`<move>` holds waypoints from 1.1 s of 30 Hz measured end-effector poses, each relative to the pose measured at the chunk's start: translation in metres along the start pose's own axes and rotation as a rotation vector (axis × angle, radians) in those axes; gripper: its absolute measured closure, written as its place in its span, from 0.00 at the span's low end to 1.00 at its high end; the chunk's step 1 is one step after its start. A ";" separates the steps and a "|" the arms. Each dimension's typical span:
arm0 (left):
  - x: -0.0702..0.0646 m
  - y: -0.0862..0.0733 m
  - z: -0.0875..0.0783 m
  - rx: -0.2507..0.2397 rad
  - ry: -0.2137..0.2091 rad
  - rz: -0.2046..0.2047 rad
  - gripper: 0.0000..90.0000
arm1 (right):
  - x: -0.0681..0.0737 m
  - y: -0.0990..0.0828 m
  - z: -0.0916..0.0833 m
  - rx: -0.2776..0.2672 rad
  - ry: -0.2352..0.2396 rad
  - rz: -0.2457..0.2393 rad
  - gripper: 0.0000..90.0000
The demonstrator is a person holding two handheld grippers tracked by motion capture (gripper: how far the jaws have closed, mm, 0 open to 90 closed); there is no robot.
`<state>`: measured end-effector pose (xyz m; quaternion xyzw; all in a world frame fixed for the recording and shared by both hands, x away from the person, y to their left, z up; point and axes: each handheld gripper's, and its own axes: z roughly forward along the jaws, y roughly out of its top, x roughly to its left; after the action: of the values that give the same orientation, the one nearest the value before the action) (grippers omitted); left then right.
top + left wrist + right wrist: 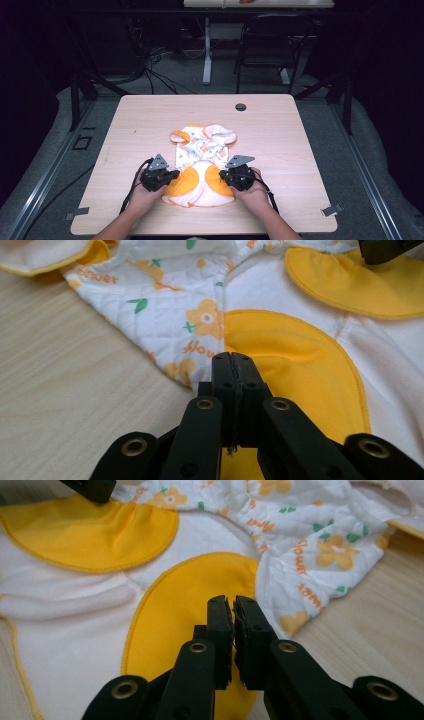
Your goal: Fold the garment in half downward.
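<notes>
Baby clothing [202, 160], a small white garment printed with orange flowers and green leaves and fitted with rounded yellow panels, lies spread on the near middle of the wooden table [280, 135], its yellow-and-white end toward the person and its sleeves or flaps fanned out at the far end.

The left gripper [172, 175] sits at the garment's near left edge, held in the person's left hand [142, 195]. In the left gripper view its jaws [233, 365] stand pressed flat together over the seam where the printed fabric meets a yellow panel [295, 365]; whether any cloth is pinched between them cannot be told.

The right gripper [222, 175] sits at the garment's near right edge, in the right hand [255, 195]. In the right gripper view its jaws [233, 607] are almost closed, with a thin slit left between the pads, hanging over the edge of another yellow panel [190, 595]; no fabric can be seen gripped in that slit.

Each gripper view catches the tip of the other gripper at a top corner, resting on the opposite yellow panel. A dark round grommet [241, 107] sits near the table's far edge, well apart from the clothing.
</notes>
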<state>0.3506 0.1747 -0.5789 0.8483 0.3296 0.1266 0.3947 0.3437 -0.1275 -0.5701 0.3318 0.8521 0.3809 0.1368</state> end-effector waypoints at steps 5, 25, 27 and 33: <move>-0.003 -0.001 0.003 0.026 -0.006 0.017 1.00 | 0.001 -0.005 0.006 0.025 0.006 -0.020 0.95; -0.020 -0.001 -0.006 0.115 -0.033 0.082 1.00 | 0.009 -0.007 0.000 0.083 0.090 -0.054 0.97; -0.025 -0.003 -0.008 0.120 -0.039 0.101 1.00 | 0.015 -0.008 -0.004 0.096 0.087 -0.095 0.97; -0.031 -0.013 -0.017 0.103 -0.074 0.078 1.00 | 0.024 -0.017 -0.013 0.091 0.106 -0.118 0.97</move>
<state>0.3138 0.1703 -0.5761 0.8837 0.2875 0.0933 0.3573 0.3116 -0.1264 -0.5738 0.2661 0.8928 0.3500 0.0983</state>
